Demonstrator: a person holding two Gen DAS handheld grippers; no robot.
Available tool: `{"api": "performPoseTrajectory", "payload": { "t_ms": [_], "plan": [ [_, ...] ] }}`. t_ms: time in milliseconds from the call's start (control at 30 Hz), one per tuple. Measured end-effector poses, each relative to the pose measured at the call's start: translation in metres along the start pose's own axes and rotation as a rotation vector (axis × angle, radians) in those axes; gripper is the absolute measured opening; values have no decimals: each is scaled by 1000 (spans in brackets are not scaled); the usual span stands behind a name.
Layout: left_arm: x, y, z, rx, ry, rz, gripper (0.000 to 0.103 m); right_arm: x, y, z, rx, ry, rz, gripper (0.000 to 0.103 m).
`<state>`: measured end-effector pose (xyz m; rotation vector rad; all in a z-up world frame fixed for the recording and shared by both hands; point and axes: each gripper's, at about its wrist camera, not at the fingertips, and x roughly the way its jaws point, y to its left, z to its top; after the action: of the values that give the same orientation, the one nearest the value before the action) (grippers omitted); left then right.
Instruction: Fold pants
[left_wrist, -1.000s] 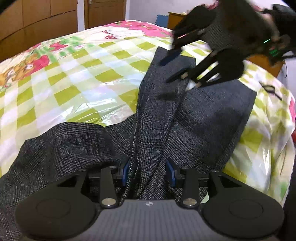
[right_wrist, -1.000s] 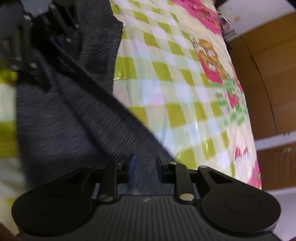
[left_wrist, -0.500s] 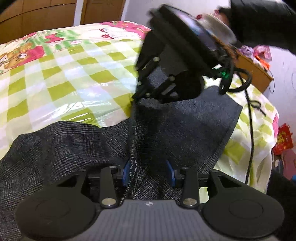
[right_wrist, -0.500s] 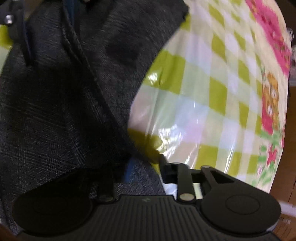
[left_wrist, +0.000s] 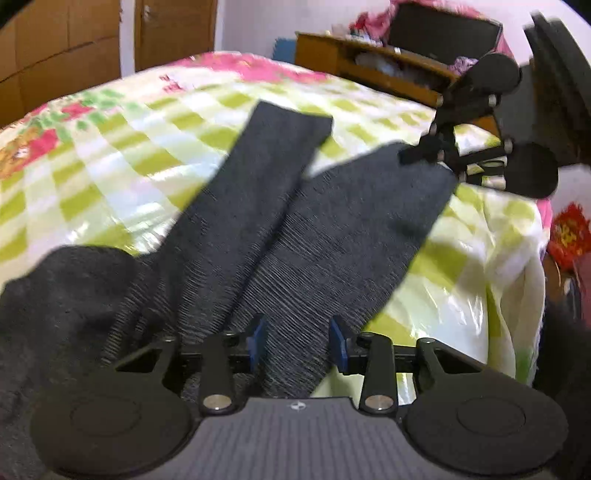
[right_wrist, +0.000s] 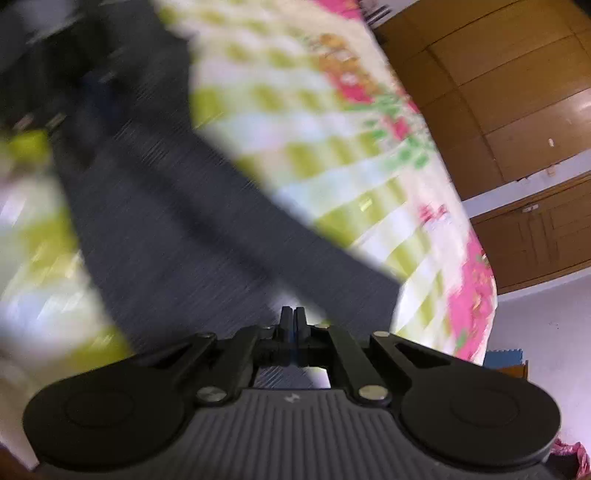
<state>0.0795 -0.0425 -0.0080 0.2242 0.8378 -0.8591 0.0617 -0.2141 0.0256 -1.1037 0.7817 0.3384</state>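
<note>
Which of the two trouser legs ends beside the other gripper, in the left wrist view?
The right-hand leg: its hem reaches the right gripper. The left-hand leg ends alone, farther up the bed.

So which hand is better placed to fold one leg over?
Probably right: right gripper, shut, sits at a hem of the pants. Left gripper, jaws just closing with cloth between, is near the waist.

Dark grey finely woven pants (left_wrist: 295, 229), green-and-white checked bedspread (left_wrist: 122, 155) with pink floral border, black grippers with blue pads (left_wrist: 255, 341), brown wooden wardrobe (right_wrist: 517, 92)
</note>
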Motion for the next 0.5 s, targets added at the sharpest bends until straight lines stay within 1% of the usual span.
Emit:
{"api": "performPoseTrajectory", "payload": {
  "t_ms": [33, 67, 100, 167, 233, 267, 300, 367, 433, 500],
  "plan": [
    [-3, -2, 3, -2, -7, 7, 47, 4, 16, -8, -36, 2, 1, 0],
    [-8, -2, 7, 0, -23, 24, 47, 8, 24, -11, -45, 1, 17, 0],
    [-14, -1, 12, 4, -42, 45, 47, 11, 26, -9, -40, -13, 32, 0],
    [-22, 5, 21, -3, -69, 72, 47, 16, 19, 1, -60, -70, 57, 0],
    [-24, 16, 31, -20, -85, 87, 48, 26, 4, 18, -125, -142, 72, 7],
    [-23, 22, 33, -24, -89, 102, 50, 31, 1, 26, -158, -162, 80, 14],
    [-20, 29, 34, -32, -91, 110, 55, 42, -9, 38, -198, -189, 103, 20],
    [-8, 46, 36, -72, -73, 97, 57, 62, -17, 57, -267, -227, 149, 29],
    [8, 59, 37, -102, -30, 76, 58, 87, -19, 77, -332, -237, 190, 31],
    [21, 67, 38, -115, 16, 52, 58, 110, -20, 92, -389, -241, 212, 31]
  ]
}}
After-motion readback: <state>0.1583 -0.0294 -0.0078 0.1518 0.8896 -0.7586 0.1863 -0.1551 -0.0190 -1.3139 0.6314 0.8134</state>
